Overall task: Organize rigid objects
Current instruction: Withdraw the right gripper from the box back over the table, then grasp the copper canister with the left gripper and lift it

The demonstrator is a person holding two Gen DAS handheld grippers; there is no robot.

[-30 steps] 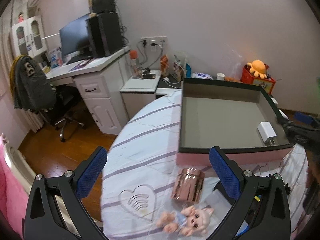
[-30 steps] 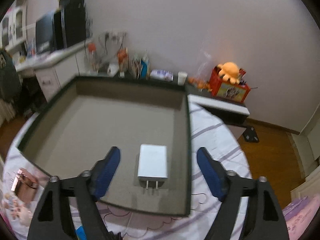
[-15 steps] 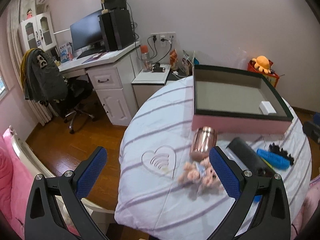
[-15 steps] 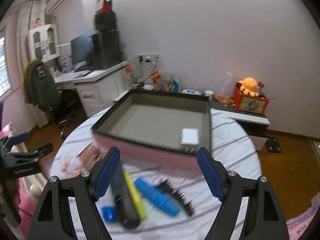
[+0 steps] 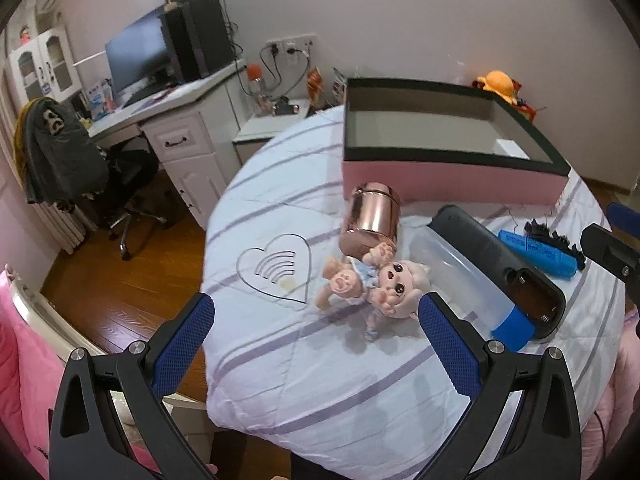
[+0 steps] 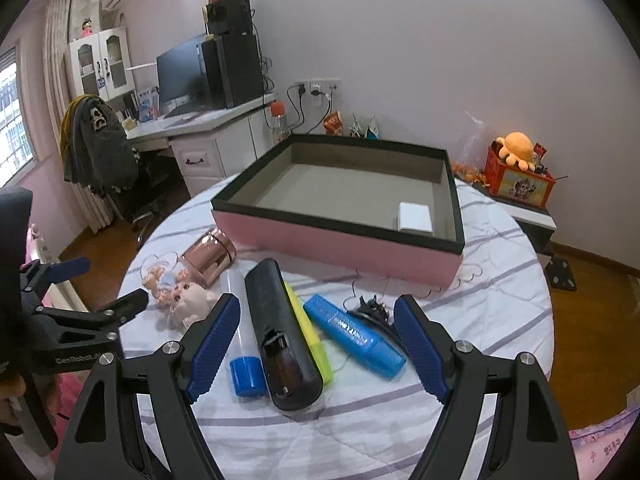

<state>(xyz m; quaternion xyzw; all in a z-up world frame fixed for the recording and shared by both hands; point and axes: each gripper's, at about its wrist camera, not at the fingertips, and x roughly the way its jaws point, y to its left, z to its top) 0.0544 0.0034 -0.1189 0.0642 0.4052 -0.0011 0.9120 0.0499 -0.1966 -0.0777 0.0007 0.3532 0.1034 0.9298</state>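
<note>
A pink box with a dark rim (image 6: 336,222) (image 5: 452,156) stands at the far side of the round cloth-covered table (image 6: 500,280). A white charger (image 6: 415,217) (image 5: 510,147) lies in its near right corner. In front of the box lie a rose-gold cup (image 5: 372,216) (image 6: 208,256), a doll (image 5: 372,284) (image 6: 186,296), a clear tube with a blue cap (image 6: 248,374), a black remote (image 6: 276,320) (image 5: 496,260), a yellow highlighter (image 6: 310,336), a blue marker (image 6: 352,332) and a black clip (image 6: 372,308). My left gripper (image 5: 316,320) hangs open and empty just short of the doll. My right gripper (image 6: 316,316) stands open and empty above the remote and the markers.
Left of the table stand a white desk (image 6: 208,128) with a monitor and a chair draped with a jacket (image 6: 96,148). A low cabinet carries a red box with an orange plush (image 6: 518,168) at the right. Wooden floor surrounds the table; pink bedding (image 5: 24,340) is at the near left.
Both grippers have drawn back from the box, so the loose things in front of it now fill both views. The left one has sunk toward the doll. Both stayed open.
</note>
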